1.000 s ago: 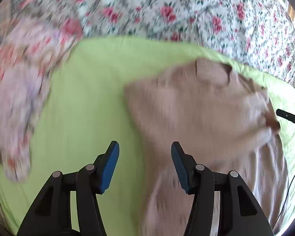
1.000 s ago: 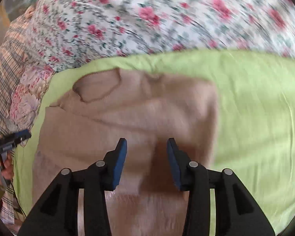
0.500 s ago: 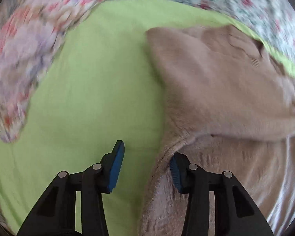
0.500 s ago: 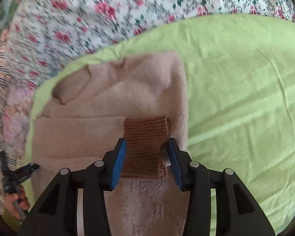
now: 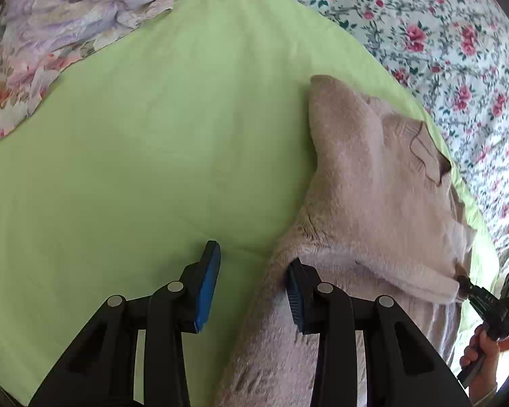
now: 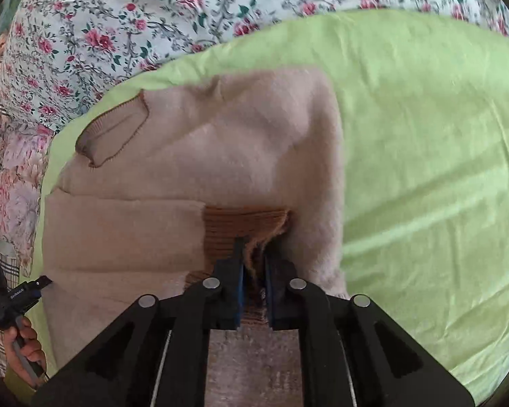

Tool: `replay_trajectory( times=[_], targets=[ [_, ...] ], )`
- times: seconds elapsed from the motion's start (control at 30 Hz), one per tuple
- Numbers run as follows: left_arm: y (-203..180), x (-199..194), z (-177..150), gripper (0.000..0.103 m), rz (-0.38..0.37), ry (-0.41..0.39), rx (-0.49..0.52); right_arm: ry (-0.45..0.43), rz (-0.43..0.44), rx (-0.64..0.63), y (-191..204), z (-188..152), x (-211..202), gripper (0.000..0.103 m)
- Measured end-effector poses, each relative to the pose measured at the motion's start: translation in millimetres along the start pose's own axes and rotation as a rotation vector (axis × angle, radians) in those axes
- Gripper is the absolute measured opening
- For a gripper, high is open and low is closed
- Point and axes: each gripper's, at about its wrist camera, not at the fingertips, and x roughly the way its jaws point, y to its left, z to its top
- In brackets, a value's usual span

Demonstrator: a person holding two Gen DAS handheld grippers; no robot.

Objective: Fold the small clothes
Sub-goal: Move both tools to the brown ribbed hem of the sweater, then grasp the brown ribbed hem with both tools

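Note:
A small beige sweater (image 6: 241, 156) lies on a green sheet (image 6: 424, 169), its sleeves folded across the body. My right gripper (image 6: 252, 254) is shut on the brown ribbed cuff (image 6: 244, 224) of one sleeve, at the sweater's middle. In the left wrist view the sweater (image 5: 373, 186) lies to the right. My left gripper (image 5: 252, 271) is open at the sweater's left edge, its right finger (image 5: 293, 291) touching the fabric where a sleeve meets the body. The right gripper (image 5: 463, 283) shows there too, closed on the cuff.
A floral quilt (image 6: 135, 17) lies beyond the green sheet. A pale flowered cloth (image 5: 68, 27) is bunched at the far left in the left wrist view. Bare green sheet (image 5: 135, 152) spreads left of the sweater.
My right gripper has closed on the brown cuff. My left gripper has moved in to the sweater's left edge and stays open.

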Motion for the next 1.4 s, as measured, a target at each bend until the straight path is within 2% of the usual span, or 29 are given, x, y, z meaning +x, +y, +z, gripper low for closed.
replay_trajectory(
  times=[0.03,0.2,0.23,0.3,0.33,0.37,0.53,0.63,0.7,0.8,0.97,1.1,1.2,1.27,1.4],
  targets=[
    [-0.1,-2.4,-0.7,0.038,0.003,0.005,0.009,-0.012,0.0,0.007,-0.6,-2.3,-7.6,0.016],
    [-6.6,-30.8,-19.1,0.038,0.001,0.022,0.08,-0.083,0.063,0.005,0.0,-31.8,-65.3,0.041],
    [-7.2,-38.3,-26.5,0.04,-0.009,0.028,0.098,-0.082,0.071,-0.001,-0.5,-40.1,-72.7,0.042],
    [-3.9,-52.9,-42.5,0.051,-0.025,0.041,0.13,-0.076,0.091,0.005,-1.3,-60.1,-86.5,0.045],
    [-3.3,-59.0,-51.9,0.064,-0.026,0.053,0.143,-0.06,0.109,-0.004,-1.4,-69.2,-91.9,0.045],
    [-1.4,-67.0,-65.7,0.067,-0.025,0.069,0.163,-0.04,0.122,-0.021,-2.0,-84.6,-100.0,0.046],
    [10.1,-92.0,-126.8,0.067,-0.041,0.148,0.225,0.035,0.13,-0.089,-4.7,-135.8,-114.8,0.051],
    [14.4,-98.1,-164.3,0.068,-0.056,0.212,0.232,0.071,0.153,-0.082,-12.0,-160.3,-117.7,0.054],
    [18.0,-100.3,-191.5,0.068,-0.039,0.241,0.248,0.077,0.144,-0.059,-19.1,-172.2,-119.5,0.057],
    [25.4,-106.6,-219.1,0.073,-0.052,0.248,0.246,0.094,0.155,-0.002,-31.0,-185.3,-122.2,0.057],
    [28.1,-113.8,-241.2,0.076,-0.113,0.266,0.254,0.139,0.172,0.005,-45.8,-210.5,-133.8,0.057],
    [20.0,-113.1,-253.2,0.075,-0.12,0.269,0.309,0.192,0.164,-0.006,-57.4,-234.7,-136.2,0.057],
    [14.0,-112.0,-257.6,0.074,-0.156,0.286,0.327,0.171,0.22,0.027,-63.8,-245.2,-139.4,0.057],
    [8.6,-109.1,-258.9,0.066,-0.18,0.3,0.34,0.179,0.27,0.055,-62.5,-247.4,-133.7,0.057],
    [5.3,-108.0,-257.8,0.063,-0.183,0.308,0.358,0.174,0.323,0.104,-63.1,-251.2,-131.8,0.057]
  ],
)
